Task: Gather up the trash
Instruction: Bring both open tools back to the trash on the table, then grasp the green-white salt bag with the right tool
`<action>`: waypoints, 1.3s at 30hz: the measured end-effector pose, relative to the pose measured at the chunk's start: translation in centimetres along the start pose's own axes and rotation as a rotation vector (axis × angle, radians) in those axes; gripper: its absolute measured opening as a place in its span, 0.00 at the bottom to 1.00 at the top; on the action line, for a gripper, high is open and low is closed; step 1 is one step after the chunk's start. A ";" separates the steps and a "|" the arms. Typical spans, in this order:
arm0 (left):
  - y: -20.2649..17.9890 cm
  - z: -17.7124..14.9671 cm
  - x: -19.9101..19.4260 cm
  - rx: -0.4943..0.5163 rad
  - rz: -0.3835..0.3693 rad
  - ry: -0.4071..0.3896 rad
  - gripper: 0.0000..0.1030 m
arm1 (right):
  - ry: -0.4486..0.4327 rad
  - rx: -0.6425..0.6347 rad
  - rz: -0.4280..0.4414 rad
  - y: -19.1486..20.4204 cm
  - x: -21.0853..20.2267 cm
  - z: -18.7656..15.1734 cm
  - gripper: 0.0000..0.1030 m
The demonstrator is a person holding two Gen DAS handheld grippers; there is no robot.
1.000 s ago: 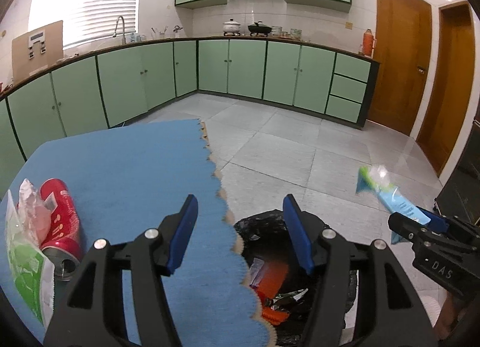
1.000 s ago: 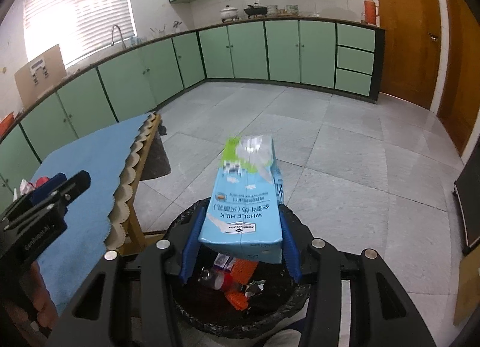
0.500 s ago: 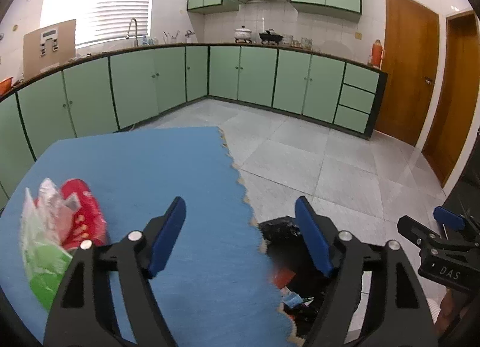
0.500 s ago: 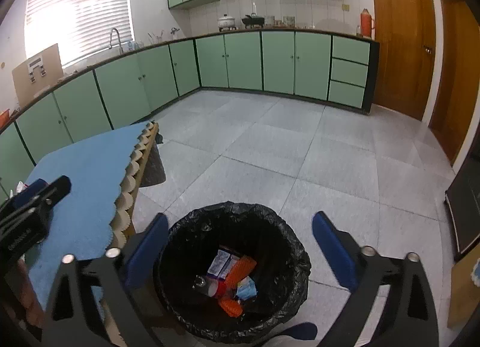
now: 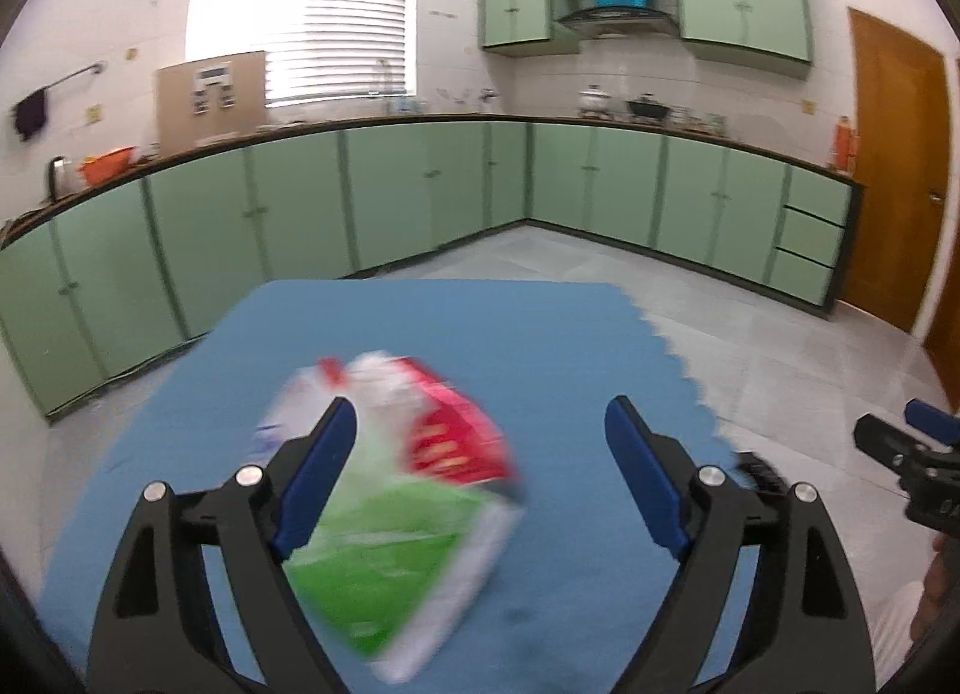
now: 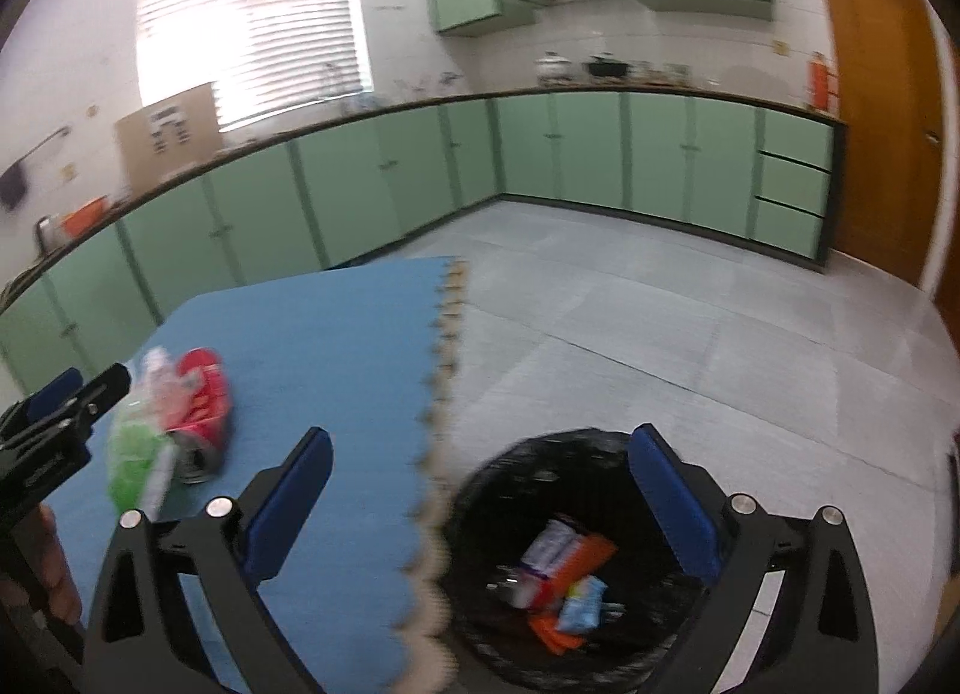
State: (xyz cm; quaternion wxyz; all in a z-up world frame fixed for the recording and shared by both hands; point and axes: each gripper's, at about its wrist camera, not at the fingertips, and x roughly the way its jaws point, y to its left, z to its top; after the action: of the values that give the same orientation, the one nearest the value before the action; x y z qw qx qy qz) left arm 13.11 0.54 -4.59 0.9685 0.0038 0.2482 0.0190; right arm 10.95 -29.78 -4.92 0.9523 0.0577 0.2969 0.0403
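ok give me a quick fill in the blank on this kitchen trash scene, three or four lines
1. The red can lies on the ____ mat.
2. The bin beside the table is lined with a ____ bag.
3. The wrapper next to the can is mostly white and ____.
4. The right gripper has ____ between its fingers, which stand wide apart.

Missing words: blue; black; green; nothing

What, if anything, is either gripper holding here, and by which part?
Nothing is held. The right gripper is open and empty above the trash bin; the left gripper's jaws are opening, clear of the red can and green wrapper.
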 end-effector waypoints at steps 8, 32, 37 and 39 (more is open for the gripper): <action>7.4 -1.5 -1.6 -0.068 0.131 0.018 0.80 | -0.011 -0.100 0.141 9.1 1.0 -0.5 0.94; 14.6 -4.7 -1.3 -0.083 0.190 0.057 0.80 | 0.111 -0.241 0.339 20.2 6.2 -4.3 0.90; 15.1 -4.8 -1.0 -0.085 0.200 0.060 0.80 | 0.157 -0.211 0.412 20.3 7.4 -4.4 0.80; 15.3 -4.8 -0.9 -0.088 0.205 0.063 0.80 | 0.156 -0.219 0.434 20.6 7.4 -4.3 0.74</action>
State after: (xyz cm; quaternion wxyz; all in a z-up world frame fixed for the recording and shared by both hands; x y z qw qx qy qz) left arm 9.48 15.77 -8.11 0.9525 -0.0139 0.2756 0.1288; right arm 13.67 -8.19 -9.85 0.8961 0.0134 0.3441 0.2800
